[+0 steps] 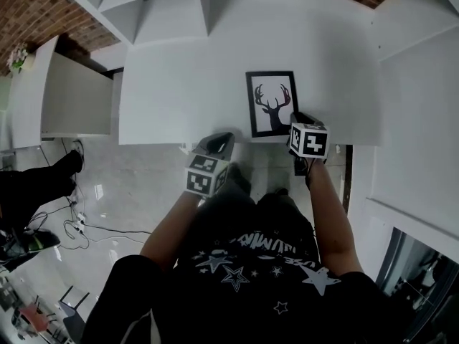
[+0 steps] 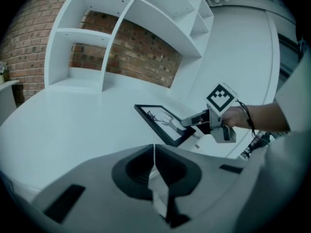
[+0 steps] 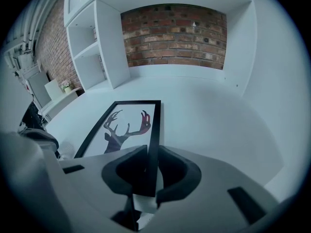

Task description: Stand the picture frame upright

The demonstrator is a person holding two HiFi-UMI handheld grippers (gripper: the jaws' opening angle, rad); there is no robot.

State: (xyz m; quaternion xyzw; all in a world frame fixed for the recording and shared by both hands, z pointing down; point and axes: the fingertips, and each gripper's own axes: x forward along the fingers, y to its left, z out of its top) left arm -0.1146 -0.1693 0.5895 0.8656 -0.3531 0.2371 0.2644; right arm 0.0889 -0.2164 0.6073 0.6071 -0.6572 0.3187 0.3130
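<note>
So, my right gripper (image 1: 299, 119) is clamped on the frame's (image 1: 272, 103) right edge, mid-picture on the table (image 1: 172, 84). My left gripper (image 1: 218, 141) sits lower left of it, jaws closed on nothing.

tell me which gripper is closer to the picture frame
Right. The right gripper is clamped on the right edge of the picture frame; the left gripper, shut and empty, sits apart from it, off to its left.

The picture frame (image 3: 121, 130) has its near right corner hidden between the jaws of the right gripper (image 3: 150, 169), and in the head view that gripper's marker cube (image 1: 309, 140) covers the same corner.
</note>
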